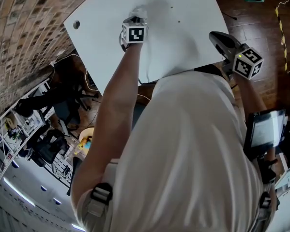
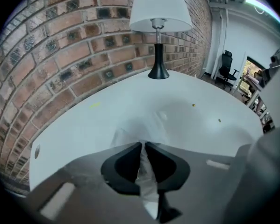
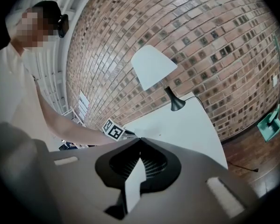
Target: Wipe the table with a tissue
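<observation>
Head view takes in the brick wall [image 1: 19,28] curving along my left, then the white tabletop [image 1: 183,37] beside it, with dark wooden floor [image 1: 261,18] past its right edge. In the left gripper view a lamp [image 2: 159,13] with a white shade stands upright on a black base at the far end of the tabletop, near the wall. My left arm reaches out over the tabletop, and my left tongs [image 1: 135,18] point steeply down at its surface. They are pinched tight on the tissue [image 1: 139,11], which runs up as a narrow white strip between the two dark pads and spreads out crumpled on the tabletop just beyond the tips, toward the middle of the white surface. My right tongs [image 1: 214,36] hover at the near right edge of the tabletop, well apart from the tissue, pointing across toward the lamp. Their tips are pressed together in the right gripper view, and I cannot tell what the pale wedge behind them is. A small round hole [image 1: 76,24] sits near the tabletop's left corner. A faint yellow mark [image 2: 94,105] lies close to the wall-side edge, and two tiny dark specks [image 2: 193,105] dot the surface to the right of the tissue
</observation>
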Demonstrator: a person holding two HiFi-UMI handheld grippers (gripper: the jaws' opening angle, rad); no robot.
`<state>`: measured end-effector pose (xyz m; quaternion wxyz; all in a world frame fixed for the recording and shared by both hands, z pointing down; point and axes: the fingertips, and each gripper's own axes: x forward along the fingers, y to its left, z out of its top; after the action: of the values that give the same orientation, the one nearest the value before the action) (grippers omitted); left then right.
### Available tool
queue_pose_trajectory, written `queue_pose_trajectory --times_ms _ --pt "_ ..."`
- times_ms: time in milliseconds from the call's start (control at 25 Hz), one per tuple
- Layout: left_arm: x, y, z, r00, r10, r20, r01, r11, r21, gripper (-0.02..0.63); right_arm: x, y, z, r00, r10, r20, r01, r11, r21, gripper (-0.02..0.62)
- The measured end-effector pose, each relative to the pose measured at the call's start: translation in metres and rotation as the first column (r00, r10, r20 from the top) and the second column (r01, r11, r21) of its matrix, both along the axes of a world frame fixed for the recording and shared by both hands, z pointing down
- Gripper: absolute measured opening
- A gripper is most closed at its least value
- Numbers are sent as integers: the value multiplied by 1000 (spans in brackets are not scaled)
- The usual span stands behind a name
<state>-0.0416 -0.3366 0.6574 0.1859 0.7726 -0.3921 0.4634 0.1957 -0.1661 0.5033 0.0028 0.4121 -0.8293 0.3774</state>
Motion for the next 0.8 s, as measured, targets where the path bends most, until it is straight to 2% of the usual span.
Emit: queue_pose_trajectory --times_ms 80,160,240,400,480,560,600,640,720,800 --pt "5 6 -6 999 -23 -26 22 999 -23 14 -4 -1 0 1000 -4 4 4 1000 1 8" --pt "13 13 -15 994 -80 -73 76 996 -54 16 -4 2 -1 1000 -13 5 13 1000 4 8" --pt "26 25 -17 980 -137 -145 118 985 -128 28 0 6 0 1000 -22 7 22 1000 4 8" --pt "52 54 -16 938 -176 -298 84 951 -297 28 -3 5 0 1000 -29 3 29 1000 -1 8" --pt "48 62 -23 922 -192 -336 99 956 -275 29 -6 1 -3 1000 -30 -3 30 1000 0 8" --pt "24 59 -31 911 -227 -343 166 966 -200 31 -6 -3 -7 999 -36 -10 36 999 8 8" --pt "5 54 -33 903 -262 -340 215 962 -169 31 -7 -5 -7 999 -40 -13 40 999 11 8" --pt "-17 50 -34 890 -309 -335 273 950 -152 31 -7 -6 -6 999 -43 -15 43 999 11 8" --pt "-60 41 -31 851 -411 -328 384 912 -145 31 -7 -4 -4 999 -43 -17 43 999 8 8" --pt "-92 34 -27 825 -472 -311 453 881 -138 31 -7 -1 -2 999 -37 -16 37 999 4 8"
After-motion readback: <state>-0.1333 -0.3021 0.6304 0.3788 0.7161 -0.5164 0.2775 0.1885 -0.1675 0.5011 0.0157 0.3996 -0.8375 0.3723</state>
